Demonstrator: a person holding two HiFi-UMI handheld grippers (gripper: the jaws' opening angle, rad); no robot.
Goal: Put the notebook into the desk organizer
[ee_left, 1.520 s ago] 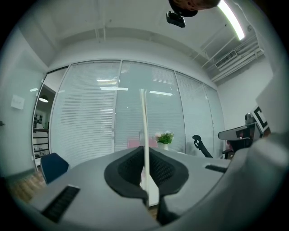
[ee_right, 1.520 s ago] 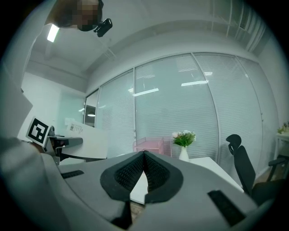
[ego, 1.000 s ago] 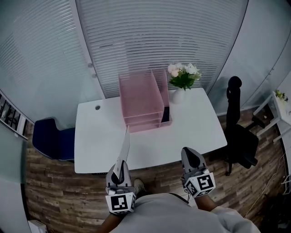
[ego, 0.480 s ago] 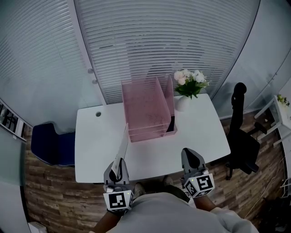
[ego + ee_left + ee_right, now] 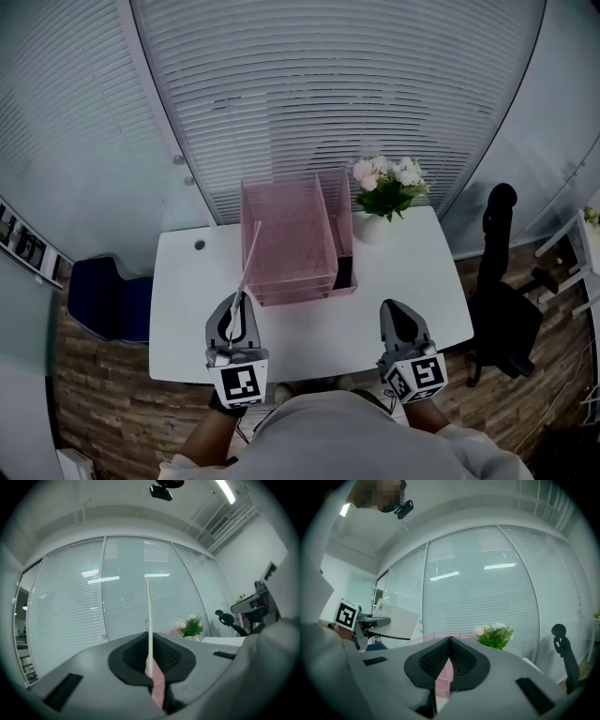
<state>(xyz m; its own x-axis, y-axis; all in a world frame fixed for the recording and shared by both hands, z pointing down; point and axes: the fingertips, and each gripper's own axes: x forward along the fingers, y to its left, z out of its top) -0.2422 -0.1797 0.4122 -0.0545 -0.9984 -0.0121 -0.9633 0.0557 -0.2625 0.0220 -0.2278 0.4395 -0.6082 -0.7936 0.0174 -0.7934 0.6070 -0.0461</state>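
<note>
Gripping the notebook (image 5: 249, 258) by its lower edge, the left tongs (image 5: 238, 302) are clamped tight on it. It stands thin and upright in the air above the counter (image 5: 183, 309), with its edge aimed at the pink organizer (image 5: 281, 234). That slim profile should suit sliding it into a slot, I'd say. It's not in yet, hanging just short of the organizer's front. The right tongs (image 5: 395, 309) hover alongside, pinched together on nothing and out of the way. The count: one notebook, one organizer, one vase of flowers (image 5: 384, 187) beside it, two tongs, plus a black chair (image 5: 502, 281) and a blue chair (image 5: 98, 291).
</note>
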